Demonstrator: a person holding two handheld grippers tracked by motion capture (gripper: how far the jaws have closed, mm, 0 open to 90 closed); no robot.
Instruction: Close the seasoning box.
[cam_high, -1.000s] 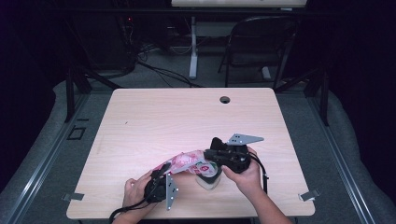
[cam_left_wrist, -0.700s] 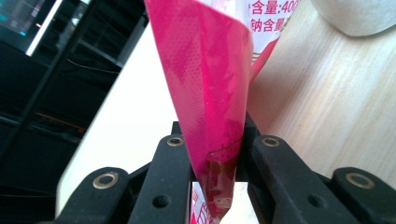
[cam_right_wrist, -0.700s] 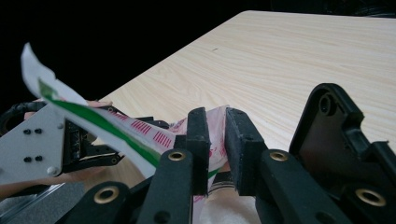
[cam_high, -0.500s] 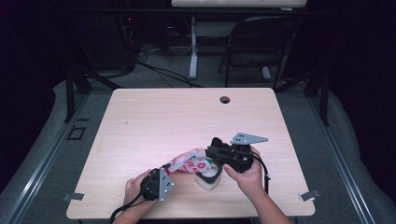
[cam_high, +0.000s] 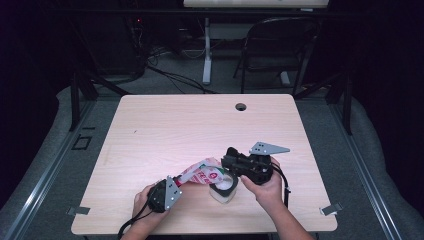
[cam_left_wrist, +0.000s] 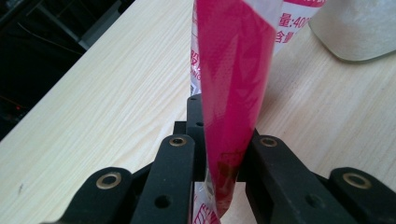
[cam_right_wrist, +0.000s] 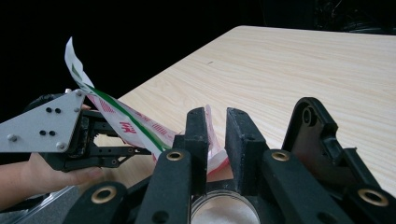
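Bag (cam_high: 200, 174): pink-red, printed, crumpled plastic

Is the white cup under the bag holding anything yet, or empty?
Partly filled: the white plastic cup shows white granules inside, beneath the pink printed plastic bag.

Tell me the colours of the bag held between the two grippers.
The bag is magenta-pink and white with red print; the left gripper view shows it best.

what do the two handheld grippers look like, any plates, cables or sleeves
Both are black with bare hands and forearms, no sleeves. The left gripper and right gripper each carry a grey three-cornered plate dotted with small holes. Black jaw links show brass-coloured rivets in the gripper views. A black cable trails from each.
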